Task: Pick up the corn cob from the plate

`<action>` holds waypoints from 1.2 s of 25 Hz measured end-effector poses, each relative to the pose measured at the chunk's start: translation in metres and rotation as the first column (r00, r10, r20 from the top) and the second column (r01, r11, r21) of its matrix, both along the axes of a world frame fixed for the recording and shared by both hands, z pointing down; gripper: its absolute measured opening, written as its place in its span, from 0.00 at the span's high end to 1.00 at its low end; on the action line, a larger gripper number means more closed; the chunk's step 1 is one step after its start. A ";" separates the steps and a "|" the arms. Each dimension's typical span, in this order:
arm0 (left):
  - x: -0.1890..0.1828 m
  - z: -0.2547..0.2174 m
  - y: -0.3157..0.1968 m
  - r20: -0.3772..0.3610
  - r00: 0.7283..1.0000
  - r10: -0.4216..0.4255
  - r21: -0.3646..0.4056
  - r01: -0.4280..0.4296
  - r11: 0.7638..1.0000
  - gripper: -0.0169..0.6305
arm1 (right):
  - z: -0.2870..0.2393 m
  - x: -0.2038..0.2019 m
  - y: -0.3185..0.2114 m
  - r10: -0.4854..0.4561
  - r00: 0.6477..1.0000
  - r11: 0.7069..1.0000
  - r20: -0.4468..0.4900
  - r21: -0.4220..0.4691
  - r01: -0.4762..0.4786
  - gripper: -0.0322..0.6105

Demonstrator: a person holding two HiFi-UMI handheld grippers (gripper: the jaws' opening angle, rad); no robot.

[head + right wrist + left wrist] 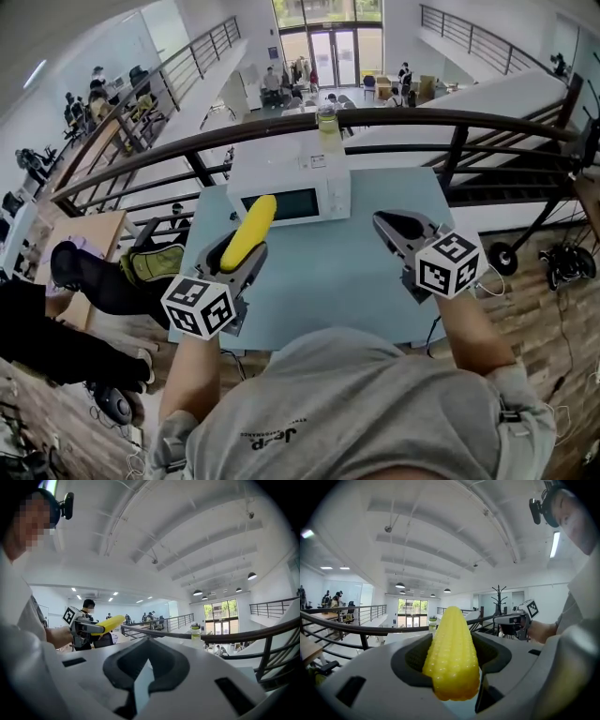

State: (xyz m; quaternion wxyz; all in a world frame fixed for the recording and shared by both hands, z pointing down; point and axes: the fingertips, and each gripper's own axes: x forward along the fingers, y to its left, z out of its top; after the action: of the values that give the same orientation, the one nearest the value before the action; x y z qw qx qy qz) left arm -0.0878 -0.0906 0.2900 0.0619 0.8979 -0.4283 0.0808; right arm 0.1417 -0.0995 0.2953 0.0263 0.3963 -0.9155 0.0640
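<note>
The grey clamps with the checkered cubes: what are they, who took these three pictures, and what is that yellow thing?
There is no robot here. A person holds a grey two-jaw gripper in each hand, and the cubes are part of them. One picture comes from a camera on the person's head, looking down. The other two come from cameras riding on each gripper. The left gripper clamps a yellow corn cob in the air above the table. The right gripper is shut on nothing. On the pale blue table stands a white microwave oven with a clear bottle of yellowish liquid on top. No plate is in view.
</note>
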 end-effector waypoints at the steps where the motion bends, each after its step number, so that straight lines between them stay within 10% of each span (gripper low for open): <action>1: 0.002 0.005 0.003 0.003 1.000 0.003 -0.004 -0.003 1.000 0.56 | 0.004 0.000 0.002 -0.002 1.000 1.000 -0.001 -0.003 0.002 0.93; 16: -0.074 0.091 0.020 -0.120 0.988 0.094 -0.092 -0.105 0.990 0.56 | 0.082 -0.066 0.014 0.063 0.996 0.991 -0.066 -0.110 -0.070 0.93; 30: -0.184 0.150 0.009 -0.089 0.991 0.103 -0.165 -0.116 0.979 0.56 | 0.133 -0.172 -0.001 0.076 0.997 0.982 -0.020 -0.175 -0.078 0.93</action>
State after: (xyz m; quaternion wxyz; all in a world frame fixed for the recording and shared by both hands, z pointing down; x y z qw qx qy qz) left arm -0.2716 -0.0814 0.4397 0.1507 0.9141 -0.3669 0.0843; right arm -0.0299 -0.1003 0.4280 0.0648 0.4281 -0.8901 0.1425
